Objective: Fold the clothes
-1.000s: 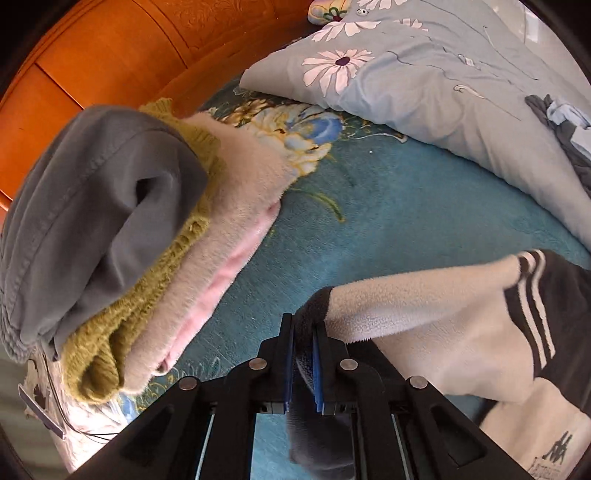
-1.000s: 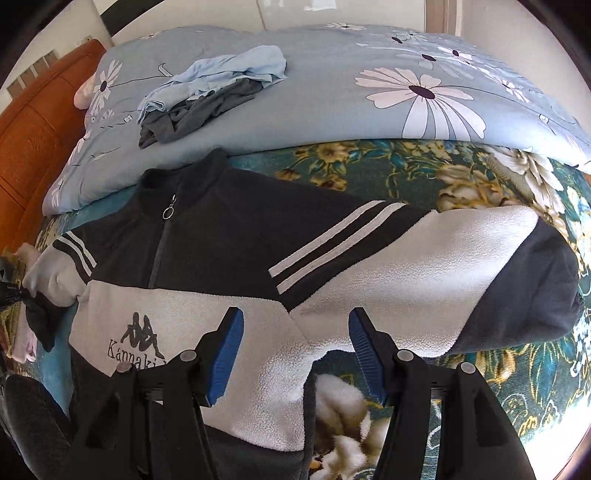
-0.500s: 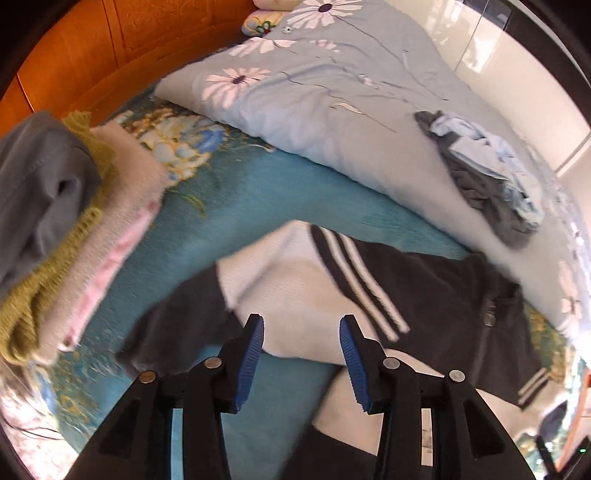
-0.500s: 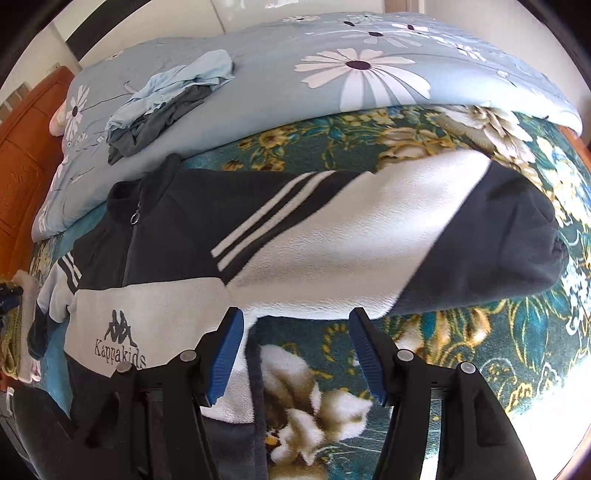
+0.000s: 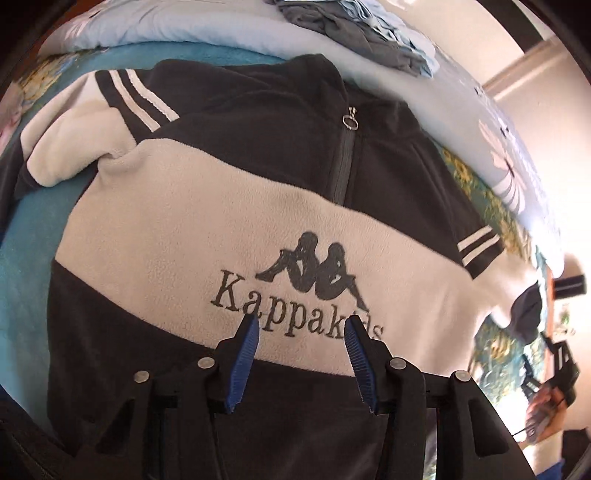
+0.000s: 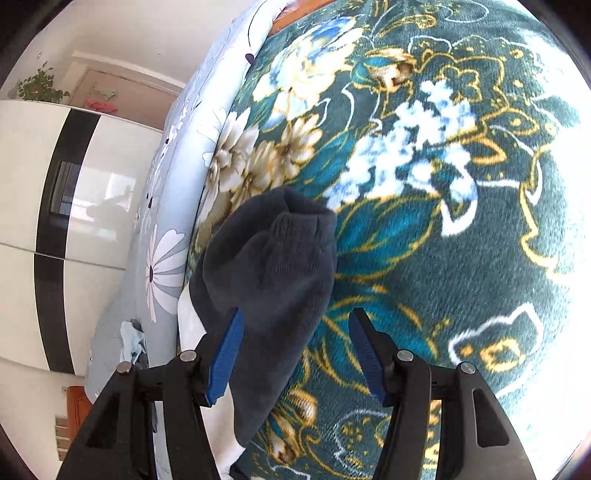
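Observation:
A black and cream fleece jacket (image 5: 207,206) with a printed logo lies front up on the bed, zip closed. My left gripper (image 5: 301,325) points down over its chest. Its jaws are opening and hold nothing; the fleece lies beneath them. The jacket's left sleeve (image 5: 74,147) rests folded near the shoulder. In the right wrist view the dark cuff (image 6: 269,258) of the other sleeve lies on the floral blanket. My right gripper (image 6: 297,314) stands open, with the sleeve running between its blue pads (image 6: 227,354), untouched by them.
A teal floral blanket (image 6: 443,221) covers the bed. A pale blue daisy quilt (image 6: 162,266) lies along its far side with a heap of grey and light blue clothes (image 5: 354,33) on it. A white and black wardrobe (image 6: 55,184) stands beyond.
My left gripper let go of the left sleeve's cuff, opened and swung across to the jacket's chest. My right gripper, still open, rolled and swung out to the right sleeve's cuff.

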Tool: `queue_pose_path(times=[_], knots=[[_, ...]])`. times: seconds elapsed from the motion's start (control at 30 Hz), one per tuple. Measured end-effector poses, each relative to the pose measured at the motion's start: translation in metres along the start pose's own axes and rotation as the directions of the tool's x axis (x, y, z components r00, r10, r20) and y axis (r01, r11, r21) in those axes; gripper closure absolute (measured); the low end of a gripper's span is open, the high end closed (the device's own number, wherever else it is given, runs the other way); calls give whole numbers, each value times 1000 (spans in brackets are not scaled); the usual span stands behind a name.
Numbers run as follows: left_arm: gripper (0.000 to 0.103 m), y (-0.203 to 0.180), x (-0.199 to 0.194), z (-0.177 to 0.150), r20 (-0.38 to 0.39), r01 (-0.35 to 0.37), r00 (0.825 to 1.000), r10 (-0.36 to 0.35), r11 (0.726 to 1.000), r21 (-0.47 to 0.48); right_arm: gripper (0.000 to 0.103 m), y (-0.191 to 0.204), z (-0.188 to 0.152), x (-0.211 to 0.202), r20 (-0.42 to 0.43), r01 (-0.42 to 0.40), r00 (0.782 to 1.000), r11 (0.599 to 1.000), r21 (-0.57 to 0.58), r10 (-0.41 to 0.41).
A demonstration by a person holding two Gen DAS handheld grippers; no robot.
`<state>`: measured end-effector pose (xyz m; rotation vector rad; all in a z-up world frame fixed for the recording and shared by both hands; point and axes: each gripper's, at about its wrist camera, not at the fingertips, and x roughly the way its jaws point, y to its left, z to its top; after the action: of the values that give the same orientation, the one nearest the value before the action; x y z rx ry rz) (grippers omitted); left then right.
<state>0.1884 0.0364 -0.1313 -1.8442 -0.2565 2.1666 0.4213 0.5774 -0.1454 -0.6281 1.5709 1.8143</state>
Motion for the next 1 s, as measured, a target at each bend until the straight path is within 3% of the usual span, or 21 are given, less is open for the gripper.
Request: queue_pose_path(times=[0.3, 0.33, 0.43, 0.57, 0.67, 0.73, 0.8, 0.9, 1.0], knots=[[51, 12, 17, 4, -62, 27, 998, -33, 995, -93, 44, -19, 26, 31, 23, -119, 993, 970, 211, 117], [51, 12, 16, 5, -58, 29, 998, -35, 995, -97, 60, -16, 27, 34, 13, -126, 992, 970, 205, 126], [51, 11, 13, 6, -45, 28, 998, -33, 994, -103, 89, -2, 28, 34, -27, -89, 995, 987, 134, 94], [51, 7, 7, 9, -15, 30, 999, -32, 995, -99, 92, 46, 24, 6, -19, -185, 983, 982, -36, 184], [51, 5, -4, 13, 44, 15, 999, -11, 996, -90, 92, 110, 7, -23, -49, -287, 958, 927, -242, 284], [51, 9, -17, 20, 93, -15, 995, 22, 997, -71, 92, 158, -21, -37, -92, -331, 942, 849, -412, 323], [51, 18, -33, 32, 137, -25, 990, 34, 997, -67, 92, 200, -58, -37, -168, -379, 924, 775, -505, 343], [51, 39, -69, 40, 222, 0, 975, 18, 997, -80, 92, 249, -119, -19, -304, -492, 870, 710, -503, 388], [51, 73, -109, 43, 324, 21, 945, 31, 988, -155, 92, 292, -190, 3, -430, -594, 800, 648, -476, 418]])
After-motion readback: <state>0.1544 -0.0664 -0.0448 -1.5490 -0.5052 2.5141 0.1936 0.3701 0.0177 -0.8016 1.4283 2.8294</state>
